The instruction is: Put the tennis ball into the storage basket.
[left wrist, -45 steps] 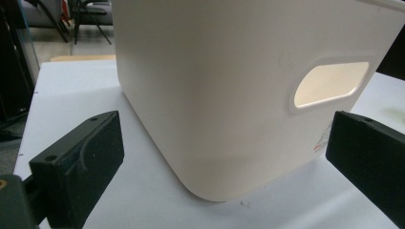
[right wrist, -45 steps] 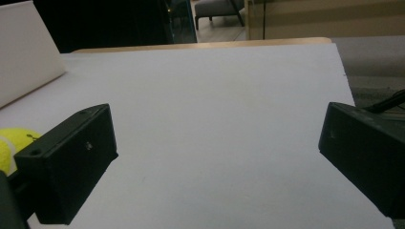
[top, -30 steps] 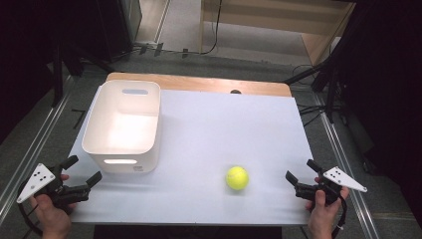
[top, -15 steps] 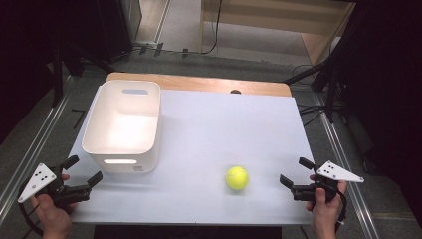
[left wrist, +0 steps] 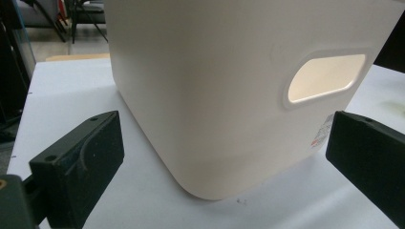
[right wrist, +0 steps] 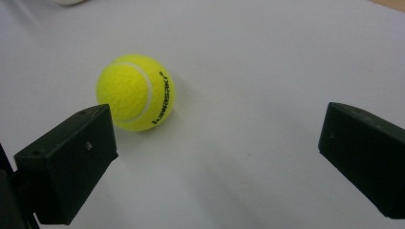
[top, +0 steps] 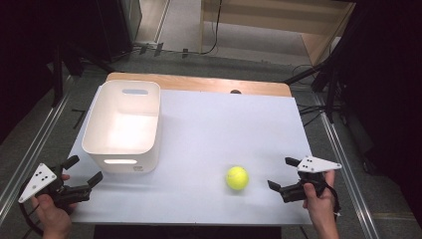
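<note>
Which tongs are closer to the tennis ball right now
Right. The right tongs sit open just beside the tennis ball, not touching it; the left tongs are across the table, by the white bin.

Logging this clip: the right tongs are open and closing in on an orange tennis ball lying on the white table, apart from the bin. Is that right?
Not quite: the tennis ball is yellow, not orange, as the right gripper view shows. The rest holds: the right tongs are open near it, and it lies on the table, apart from the bin.
</note>
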Demonstrator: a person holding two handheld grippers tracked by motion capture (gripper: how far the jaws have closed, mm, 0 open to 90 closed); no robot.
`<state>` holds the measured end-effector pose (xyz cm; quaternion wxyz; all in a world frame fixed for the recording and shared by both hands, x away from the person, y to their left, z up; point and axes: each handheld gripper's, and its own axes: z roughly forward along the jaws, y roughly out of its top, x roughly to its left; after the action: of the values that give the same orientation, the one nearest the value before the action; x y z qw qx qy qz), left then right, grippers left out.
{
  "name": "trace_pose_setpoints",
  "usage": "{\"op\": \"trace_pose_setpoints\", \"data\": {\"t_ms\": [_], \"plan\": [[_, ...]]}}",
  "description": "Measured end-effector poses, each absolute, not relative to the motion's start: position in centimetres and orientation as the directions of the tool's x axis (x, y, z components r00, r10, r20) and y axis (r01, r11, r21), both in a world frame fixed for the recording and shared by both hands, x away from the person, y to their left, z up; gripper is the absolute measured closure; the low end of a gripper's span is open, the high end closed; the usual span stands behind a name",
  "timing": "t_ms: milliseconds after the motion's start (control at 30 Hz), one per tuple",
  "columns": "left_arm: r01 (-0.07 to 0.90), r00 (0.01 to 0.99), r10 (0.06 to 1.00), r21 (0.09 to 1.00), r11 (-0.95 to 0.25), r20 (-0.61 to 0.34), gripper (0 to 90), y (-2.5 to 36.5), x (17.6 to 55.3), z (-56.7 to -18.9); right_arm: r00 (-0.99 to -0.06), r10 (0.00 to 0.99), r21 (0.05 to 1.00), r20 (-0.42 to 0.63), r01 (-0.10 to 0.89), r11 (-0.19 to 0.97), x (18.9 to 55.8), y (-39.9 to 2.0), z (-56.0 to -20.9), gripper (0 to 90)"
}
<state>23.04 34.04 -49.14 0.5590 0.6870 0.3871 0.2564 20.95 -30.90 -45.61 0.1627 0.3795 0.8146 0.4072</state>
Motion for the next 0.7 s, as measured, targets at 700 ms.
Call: {"op": "trace_pose_setpoints", "data": {"t_ms": [700], "plan": [[0.248, 0.575, 0.816, 0.964, -0.100, -0.063, 0.0, 33.8, 23.1, -49.2, -0.765, 0.644, 0.676, 0.011, 0.480, 0.559, 23.4, -26.6, -45.4, 0.0]]}}
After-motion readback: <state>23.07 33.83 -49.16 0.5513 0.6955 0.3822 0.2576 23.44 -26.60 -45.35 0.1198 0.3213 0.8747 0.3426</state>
